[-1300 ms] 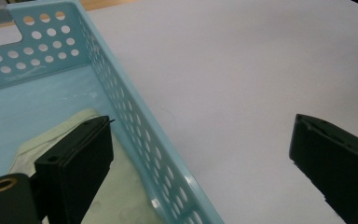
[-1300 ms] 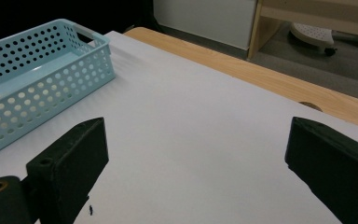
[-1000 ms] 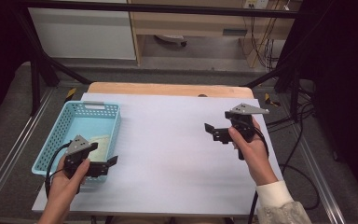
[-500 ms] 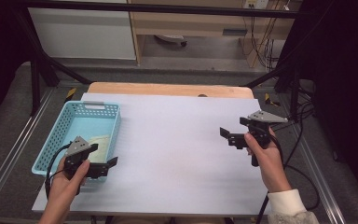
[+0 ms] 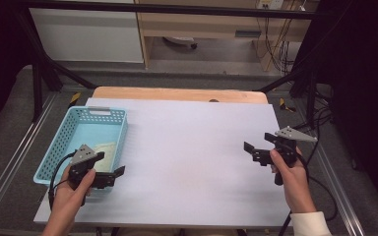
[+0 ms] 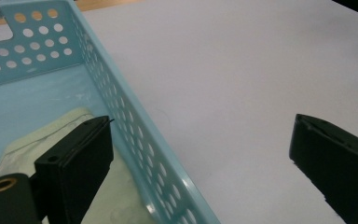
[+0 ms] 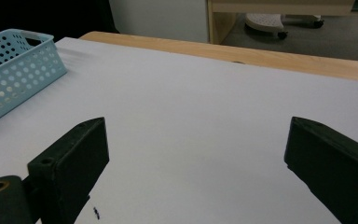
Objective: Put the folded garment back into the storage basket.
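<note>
A light blue perforated basket stands on the left of the white table. A pale cream flat item lies inside it. My left gripper hovers at the basket's near right corner, open. In the left gripper view the left gripper straddles the basket wall: one jaw is over the pale item, the other is over the table. My right gripper is held near the table's right edge, open, with nothing between its jaws. In the right gripper view the right gripper faces bare table, with the basket far left.
A wooden strip borders the table's far edge. Metal frame rails run along both sides, and cables hang at the right. A tiny dark mark sits on the white surface near my right gripper.
My right gripper has moved right and a little nearer the person, from mid-right of the table to its right edge. The left gripper has stayed by the basket.
</note>
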The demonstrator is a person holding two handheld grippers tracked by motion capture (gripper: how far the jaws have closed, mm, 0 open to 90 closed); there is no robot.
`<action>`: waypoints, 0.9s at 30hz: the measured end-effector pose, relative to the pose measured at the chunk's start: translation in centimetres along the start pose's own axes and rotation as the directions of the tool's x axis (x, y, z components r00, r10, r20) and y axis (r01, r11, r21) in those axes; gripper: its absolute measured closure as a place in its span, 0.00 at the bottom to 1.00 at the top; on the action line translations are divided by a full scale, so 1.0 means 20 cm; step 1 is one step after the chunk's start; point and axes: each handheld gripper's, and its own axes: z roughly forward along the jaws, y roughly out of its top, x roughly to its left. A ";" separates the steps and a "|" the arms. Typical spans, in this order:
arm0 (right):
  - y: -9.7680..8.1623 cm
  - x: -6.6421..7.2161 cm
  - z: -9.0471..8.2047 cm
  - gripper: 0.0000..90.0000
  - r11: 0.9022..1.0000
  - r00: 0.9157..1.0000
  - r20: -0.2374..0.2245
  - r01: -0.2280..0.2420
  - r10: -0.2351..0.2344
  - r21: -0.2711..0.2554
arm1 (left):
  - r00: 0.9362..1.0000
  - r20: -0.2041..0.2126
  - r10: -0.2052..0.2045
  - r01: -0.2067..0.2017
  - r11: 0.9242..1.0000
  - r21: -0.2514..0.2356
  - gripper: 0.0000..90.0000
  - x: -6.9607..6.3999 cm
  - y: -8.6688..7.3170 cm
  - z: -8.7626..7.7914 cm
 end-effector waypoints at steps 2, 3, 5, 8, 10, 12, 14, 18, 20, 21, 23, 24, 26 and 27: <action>-0.03 -0.01 -0.01 0.08 1.000 1.000 0.009 -0.003 0.003 0.002 | 1.000 0.001 0.003 -0.003 1.000 0.004 0.07 0.00 0.00 0.00; -0.04 -0.01 -0.01 0.08 1.000 1.000 0.010 -0.008 0.008 0.001 | 1.000 0.001 0.002 -0.002 1.000 0.005 0.07 0.00 0.00 0.00; -0.06 -0.02 -0.02 0.08 1.000 1.000 0.013 -0.015 0.015 0.002 | 1.000 0.003 0.001 -0.001 1.000 0.000 0.07 0.00 -0.01 0.00; -0.10 -0.02 -0.03 0.08 1.000 1.000 0.022 -0.017 0.017 0.003 | 1.000 -0.003 0.010 -0.010 1.000 -0.002 0.07 0.00 -0.01 -0.01; -0.13 -0.02 -0.03 0.09 1.000 1.000 0.022 -0.019 0.019 0.002 | 1.000 -0.003 0.010 -0.010 1.000 -0.003 0.07 0.00 -0.01 -0.01; -0.15 -0.03 -0.04 0.09 1.000 0.999 0.026 -0.025 0.025 0.002 | 1.000 -0.001 0.008 -0.008 1.000 -0.004 0.07 -0.01 -0.01 -0.01; -0.18 -0.03 -0.05 0.09 0.999 0.999 0.028 -0.034 0.034 0.002 | 1.000 -0.001 0.010 -0.010 1.000 -0.004 0.07 -0.01 -0.01 -0.01; -0.22 -0.03 -0.06 0.08 0.999 0.999 0.032 -0.040 0.041 -0.015 | 1.000 0.002 0.009 -0.009 1.000 -0.003 0.07 -0.01 -0.02 -0.01; -0.24 -0.03 -0.07 0.08 0.999 0.999 0.037 -0.035 0.035 -0.022 | 1.000 0.002 0.010 -0.010 1.000 -0.004 0.07 -0.01 -0.02 0.00; -0.25 -0.03 -0.07 0.08 0.999 0.999 0.039 -0.035 0.036 -0.021 | 1.000 0.008 0.007 -0.007 1.000 -0.002 0.07 -0.01 -0.02 0.00; -0.27 -0.02 -0.07 0.08 0.999 0.999 0.035 -0.035 0.036 -0.020 | 1.000 -0.009 0.010 -0.010 1.000 -0.006 0.07 -0.01 -0.02 -0.01; -0.28 -0.02 -0.08 0.08 0.999 0.999 0.035 -0.034 0.035 -0.024 | 1.000 -0.007 0.002 -0.002 1.000 -0.005 0.07 -0.01 -0.02 -0.01; -0.30 -0.01 -0.08 0.07 0.999 0.999 0.031 -0.031 0.032 -0.027 | 1.000 -0.007 -0.003 0.003 1.000 -0.008 0.07 0.00 -0.02 -0.01; -0.30 -0.01 -0.08 0.07 0.999 0.999 0.031 -0.028 0.028 -0.029 | 1.000 -0.005 -0.004 0.004 1.000 -0.007 0.07 0.00 -0.02 -0.01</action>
